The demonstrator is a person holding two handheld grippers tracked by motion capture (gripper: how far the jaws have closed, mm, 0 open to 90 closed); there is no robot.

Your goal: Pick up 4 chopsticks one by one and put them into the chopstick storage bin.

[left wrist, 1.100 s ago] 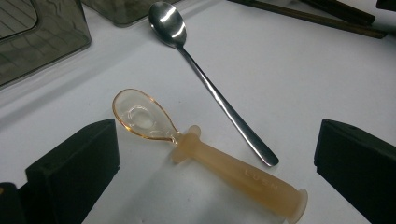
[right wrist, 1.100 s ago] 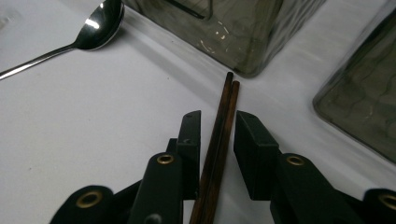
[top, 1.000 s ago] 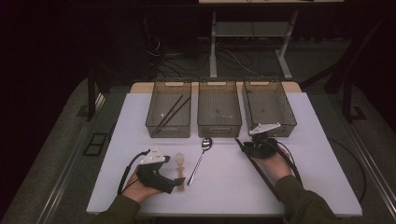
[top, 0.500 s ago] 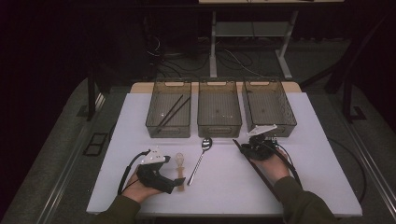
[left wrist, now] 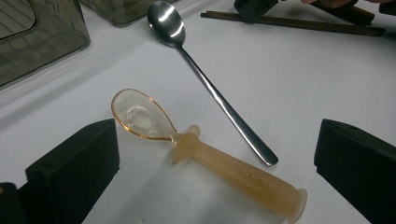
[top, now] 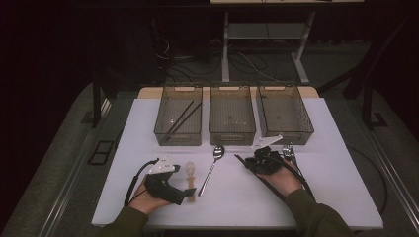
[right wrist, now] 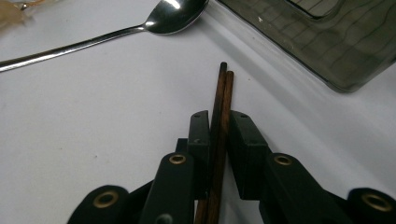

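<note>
Amber plastic spoon (left wrist: 196, 154), its handle embossed "LUHN", is lying between the wide-open left gripper (top: 165, 183). At three o'clock, the right gripper (right wrist: 219, 126), now shifted back from the bins, is clamping brown chopsticks (right wrist: 222, 102).

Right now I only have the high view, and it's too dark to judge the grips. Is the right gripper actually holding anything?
Observer: Yes. The right gripper is shut on two brown chopsticks held together, and their tips stick out past the jaws.
Operator: And the other hand?
Observer: The left gripper is open. Its jaws stand on either side of the amber spoon without touching it. The spoon lies flat on the table.
</note>
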